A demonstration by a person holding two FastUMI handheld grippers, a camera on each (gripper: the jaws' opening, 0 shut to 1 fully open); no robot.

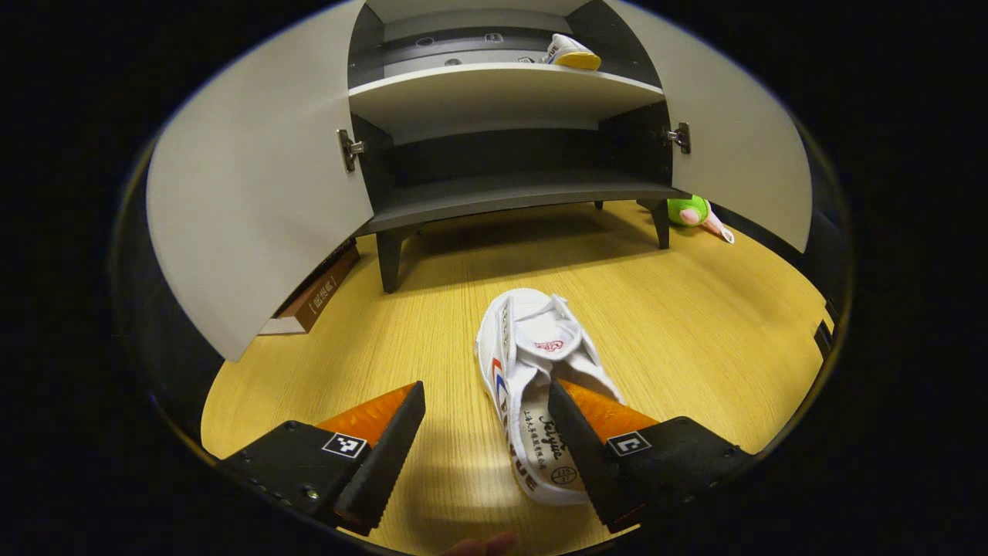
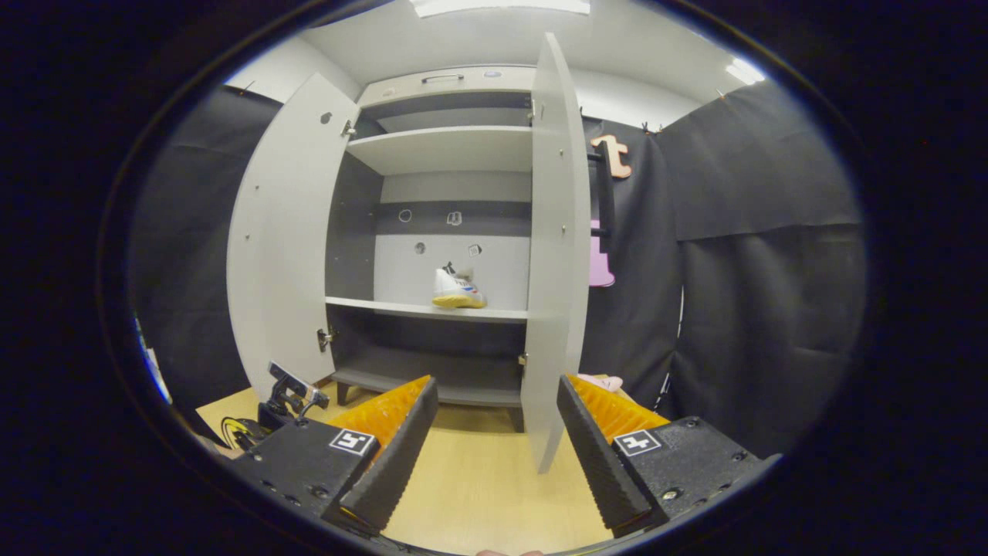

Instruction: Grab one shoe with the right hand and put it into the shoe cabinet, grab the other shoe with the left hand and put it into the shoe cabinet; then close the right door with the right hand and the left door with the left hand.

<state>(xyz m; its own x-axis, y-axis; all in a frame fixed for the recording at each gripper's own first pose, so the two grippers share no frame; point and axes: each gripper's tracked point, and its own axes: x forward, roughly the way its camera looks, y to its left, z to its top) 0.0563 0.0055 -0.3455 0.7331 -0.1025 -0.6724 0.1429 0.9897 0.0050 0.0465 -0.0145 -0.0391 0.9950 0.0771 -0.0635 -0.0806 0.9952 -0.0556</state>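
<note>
A white shoe [image 1: 532, 363] with red and blue marks lies on the wooden floor, toe towards the shoe cabinet [image 1: 502, 93]. My left gripper [image 1: 486, 394] hangs open just over it. One finger is above the shoe's heel opening and the other is above bare floor to its left; neither presses on it. A second white shoe [image 1: 571, 52] with a yellowish sole stands on the cabinet's middle shelf, and in the right gripper view this shoe [image 2: 458, 289] sits near the right door. My right gripper [image 2: 498, 386] is open and empty, well back from the cabinet [image 2: 432, 310].
Both doors stand wide open: left door [image 1: 262, 201], right door [image 1: 741, 154]. The right door [image 2: 552, 255] is edge-on before my right gripper. A brown box [image 1: 316, 297] lies under the left door. A green and pink toy [image 1: 691, 210] lies by the cabinet's right leg.
</note>
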